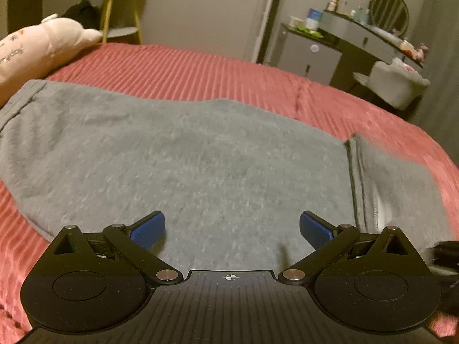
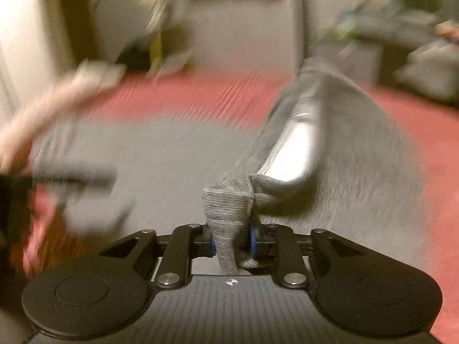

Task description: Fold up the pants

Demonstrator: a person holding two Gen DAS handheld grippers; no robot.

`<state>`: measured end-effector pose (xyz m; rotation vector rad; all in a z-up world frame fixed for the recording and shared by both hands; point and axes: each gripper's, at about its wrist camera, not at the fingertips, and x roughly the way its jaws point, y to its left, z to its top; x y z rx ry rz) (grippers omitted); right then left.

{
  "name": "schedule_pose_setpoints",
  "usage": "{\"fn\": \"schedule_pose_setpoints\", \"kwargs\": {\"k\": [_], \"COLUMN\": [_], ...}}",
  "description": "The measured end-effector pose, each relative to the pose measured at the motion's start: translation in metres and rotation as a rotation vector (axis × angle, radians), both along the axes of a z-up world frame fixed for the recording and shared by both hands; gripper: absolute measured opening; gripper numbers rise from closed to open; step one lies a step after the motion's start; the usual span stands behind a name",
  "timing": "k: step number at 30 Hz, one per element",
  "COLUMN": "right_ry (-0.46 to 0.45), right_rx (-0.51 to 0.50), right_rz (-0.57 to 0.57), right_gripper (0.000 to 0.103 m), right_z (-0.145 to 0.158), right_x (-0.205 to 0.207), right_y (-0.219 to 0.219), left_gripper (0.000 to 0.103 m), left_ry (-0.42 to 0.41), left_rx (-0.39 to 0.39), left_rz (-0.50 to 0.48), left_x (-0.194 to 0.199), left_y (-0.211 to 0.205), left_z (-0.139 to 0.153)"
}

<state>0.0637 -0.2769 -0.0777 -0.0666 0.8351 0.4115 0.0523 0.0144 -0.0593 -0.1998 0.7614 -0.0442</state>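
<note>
Grey sweatpants (image 1: 186, 154) lie spread across the red bedspread (image 1: 178, 66). My left gripper (image 1: 232, 230) is open and empty, its blue pads (image 1: 149, 229) hovering just above the near part of the fabric. In the blurred right wrist view, my right gripper (image 2: 232, 239) is shut on a bunched piece of the grey pants (image 2: 226, 209) and holds it lifted, with the cloth draping away to the right (image 2: 344, 157). A blurred dark shape (image 2: 71, 176) at the left looks like the left gripper.
A pink plush pillow (image 1: 37, 48) lies at the bed's far left. Beyond the bed stand a yellow-legged side table (image 1: 120, 8), a dark desk with bottles and a round mirror (image 1: 373, 28) and a pale chair (image 1: 396, 83).
</note>
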Motion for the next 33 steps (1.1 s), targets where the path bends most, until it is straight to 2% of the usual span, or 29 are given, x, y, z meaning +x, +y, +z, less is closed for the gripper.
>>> {"fn": "schedule_pose_setpoints", "kwargs": {"k": [1,2,3,4,5,7,9,11,12,13,14,15,17,18,21,23,24,25,28,29,30,33], "right_ry": [0.055,0.033,0.018,0.035,0.049,0.011,-0.022,-0.007,0.037,0.094,0.123,0.13,0.1,0.074,0.013,0.037,0.076,0.115,0.091,0.075,0.067,0.071], "right_rx": [-0.084,-0.132,-0.114,-0.03,0.081,0.252,0.349,0.41,0.388,0.406,0.487,0.567,0.597,0.568,0.467,0.399,0.358,0.316,0.301,0.293,0.328,0.477], "right_rz": [0.039,0.052,0.064,0.064,0.041,-0.075,-0.241,-0.426,-0.537,-0.631,-0.714,-0.78,-0.814,-0.786,-0.606,-0.509,-0.492,-0.491,-0.557,-0.6,-0.634,-0.67], "right_gripper": [0.032,0.043,0.052,0.069,0.074,0.075,0.075,0.073,0.062,0.03,0.01,0.008,0.012,0.013,0.018,0.036,0.038,0.036,0.035,0.035,0.035,0.035], "right_z": [-0.009,-0.009,-0.002,0.004,0.012,0.025,0.029,0.014,0.0,-0.013,-0.022,-0.027,-0.027,-0.022,-0.004,-0.002,-0.004,-0.008,-0.008,-0.009,-0.012,-0.02], "right_x": [0.004,0.0,-0.003,-0.005,-0.007,-0.016,-0.022,-0.03,-0.034,-0.037,-0.042,-0.049,-0.056,-0.057,-0.049,-0.04,-0.034,-0.028,-0.031,-0.036,-0.04,-0.053], "right_y": [0.014,0.022,0.022,0.015,0.001,-0.037,-0.072,-0.114,-0.133,-0.15,-0.167,-0.182,-0.191,-0.187,-0.162,-0.149,-0.146,-0.145,-0.154,-0.16,-0.169,-0.191], "left_gripper": [0.103,0.103,0.103,0.103,0.103,0.103,0.103,0.103,0.103,0.103,0.103,0.103,0.103,0.103,0.103,0.103,0.103,0.103,0.103,0.098,0.082,0.058], "left_ry": [-0.001,0.001,0.003,0.003,0.004,0.005,0.013,0.031,0.044,0.058,0.069,0.074,0.072,0.074,0.161,0.253,0.283,0.278,0.262,0.256,0.247,0.24], "left_rx": [-0.01,-0.023,-0.038,-0.05,-0.067,-0.108,-0.139,-0.171,-0.187,-0.199,-0.211,-0.214,-0.206,-0.212,-0.287,-0.354,-0.355,-0.334,-0.309,-0.308,-0.306,-0.28], "left_rz": [-0.008,-0.014,-0.021,-0.026,-0.039,-0.083,-0.151,-0.217,-0.239,-0.259,-0.275,-0.292,-0.31,-0.318,-0.331,-0.353,-0.359,-0.356,-0.363,-0.365,-0.364,-0.338], "left_x": [0.0,0.0,0.001,0.001,0.002,0.005,0.009,0.014,0.016,0.019,0.022,0.026,0.032,0.037,0.053,0.064,0.069,0.07,0.073,0.073,0.073,0.075], "left_y": [0.001,0.001,0.002,0.001,0.0,-0.007,-0.018,-0.032,-0.038,-0.045,-0.052,-0.059,-0.072,-0.08,-0.094,-0.104,-0.11,-0.115,-0.123,-0.125,-0.126,-0.125], "left_z": [0.0,-0.001,-0.001,-0.002,-0.003,-0.004,-0.003,-0.003,-0.003,-0.003,-0.003,-0.002,0.0,0.0,-0.01,-0.023,-0.03,-0.034,-0.033,-0.032,-0.031,-0.029]}}
